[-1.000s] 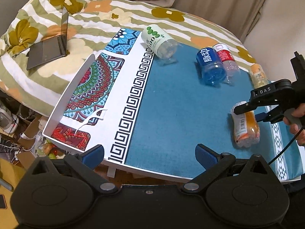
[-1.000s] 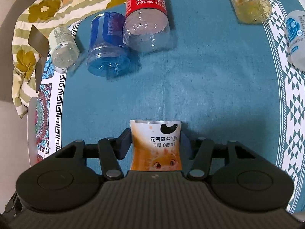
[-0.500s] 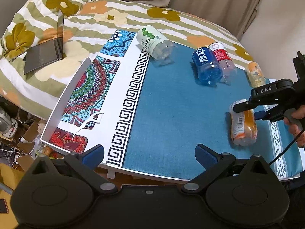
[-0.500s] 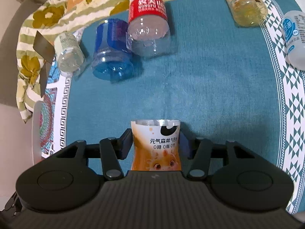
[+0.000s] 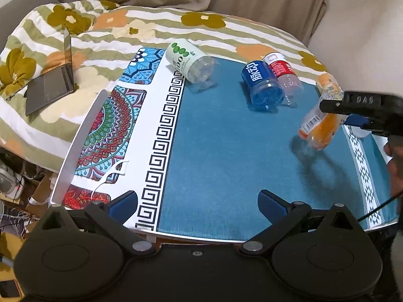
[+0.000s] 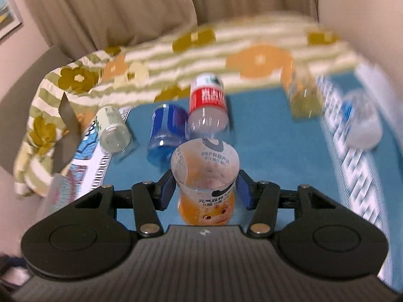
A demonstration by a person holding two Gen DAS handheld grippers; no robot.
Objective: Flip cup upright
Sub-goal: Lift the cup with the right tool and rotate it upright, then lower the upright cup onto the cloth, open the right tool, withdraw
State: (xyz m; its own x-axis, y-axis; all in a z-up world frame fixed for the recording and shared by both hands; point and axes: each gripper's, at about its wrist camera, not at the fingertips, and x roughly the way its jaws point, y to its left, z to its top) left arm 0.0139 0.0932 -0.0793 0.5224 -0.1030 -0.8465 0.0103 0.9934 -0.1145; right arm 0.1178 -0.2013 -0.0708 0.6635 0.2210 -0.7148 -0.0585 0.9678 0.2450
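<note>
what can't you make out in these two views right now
- Orange cup: its base is hidden behind the right gripper's body in the right wrist view.
- Far right cups: labels are smeared by motion blur in the right wrist view.
- Person's hand: cut off by the frame edge in the left wrist view.
- Laptop screen: seen edge-on in the left wrist view, so it is unreadable.

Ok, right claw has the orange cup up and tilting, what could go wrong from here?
1. The orange cup is thin clear plastic, pinched low by the right claw; it could buckle or slip mid-rotation.
2. It hangs tilted above the blue cloth; set down before it is vertical, it may tip over again.
3. The blue cup and red-label cup lie just ahead, so a forward swing could knock them.
</note>
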